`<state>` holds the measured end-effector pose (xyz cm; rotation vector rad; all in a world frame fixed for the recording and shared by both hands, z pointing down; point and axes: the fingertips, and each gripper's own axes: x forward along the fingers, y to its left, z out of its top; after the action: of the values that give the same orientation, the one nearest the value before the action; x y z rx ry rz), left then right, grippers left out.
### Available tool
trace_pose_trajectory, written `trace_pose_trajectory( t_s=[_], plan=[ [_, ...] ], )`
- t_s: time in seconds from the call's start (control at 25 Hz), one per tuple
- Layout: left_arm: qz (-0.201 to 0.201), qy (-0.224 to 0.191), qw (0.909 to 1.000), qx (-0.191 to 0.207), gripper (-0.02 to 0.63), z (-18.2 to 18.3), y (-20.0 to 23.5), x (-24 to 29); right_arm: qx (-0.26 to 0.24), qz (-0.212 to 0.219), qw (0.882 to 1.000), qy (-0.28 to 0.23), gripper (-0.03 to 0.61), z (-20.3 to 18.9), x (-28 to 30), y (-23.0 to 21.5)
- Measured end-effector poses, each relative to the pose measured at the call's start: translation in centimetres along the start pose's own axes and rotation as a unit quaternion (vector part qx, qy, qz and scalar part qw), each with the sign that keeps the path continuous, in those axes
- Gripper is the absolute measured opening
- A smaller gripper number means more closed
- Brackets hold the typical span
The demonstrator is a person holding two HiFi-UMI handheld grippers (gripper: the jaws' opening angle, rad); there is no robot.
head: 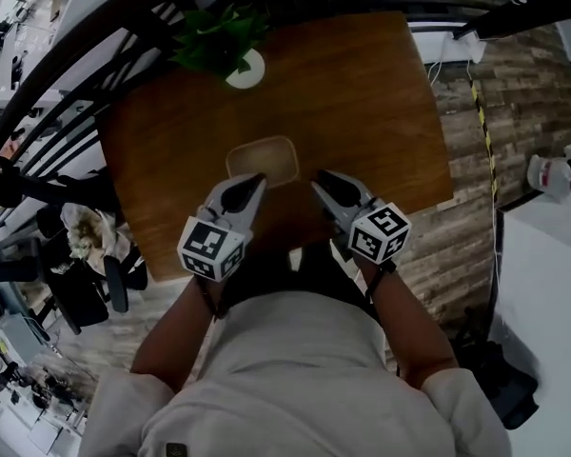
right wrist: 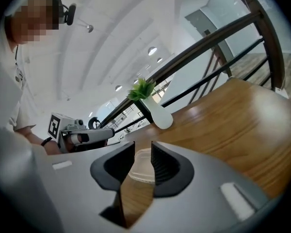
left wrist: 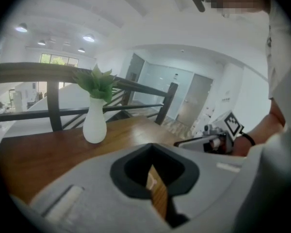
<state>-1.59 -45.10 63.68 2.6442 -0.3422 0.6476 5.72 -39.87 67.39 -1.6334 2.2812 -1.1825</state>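
Note:
A shallow clear rectangular container (head: 262,160) lies on the brown wooden table (head: 362,93), just beyond both grippers. My left gripper (head: 252,181) hovers at its near left corner; its jaw tips meet and hold nothing (left wrist: 153,147). At the near right corner my right gripper (head: 322,179) has its jaws a little apart, and the container (right wrist: 141,166) shows through the gap (right wrist: 143,147). Neither gripper touches the container. A white vase with a green plant (head: 246,68) stands at the table's far side, also seen from the left gripper (left wrist: 94,125) and the right gripper (right wrist: 161,116).
A dark railing (head: 95,55) curves round the table's far and left sides. Black chairs (head: 86,284) stand on the floor at the left. A white surface (head: 552,284) lies to the right. The person's torso is against the table's near edge.

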Motion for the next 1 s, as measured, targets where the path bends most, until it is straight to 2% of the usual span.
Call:
trace_pose_trajectory(
  t_s=[0.28,0.48,0.64,1.0],
  plan=[
    [-0.011,0.025,0.9996,-0.011,0.003,-3.5,1.3,1.9,0.037,-0.019,0.999,0.027,0.126,-4.1,2.0,-4.0],
    [-0.017,0.037,0.9991,-0.013,0.003,-5.6,2.1,3.3,0.083,-0.001,0.995,0.055,0.138,-7.8,4.1,-5.6],
    [-0.016,0.041,0.9989,-0.016,0.003,-6.4,2.6,3.9,0.099,0.018,0.992,0.073,0.138,-9.5,5.3,-5.9],
    [-0.01,0.05,0.9983,-0.026,0.003,-7.8,3.2,4.2,0.129,0.026,0.987,0.095,0.133,-12.1,6.5,-7.4]
  ],
)
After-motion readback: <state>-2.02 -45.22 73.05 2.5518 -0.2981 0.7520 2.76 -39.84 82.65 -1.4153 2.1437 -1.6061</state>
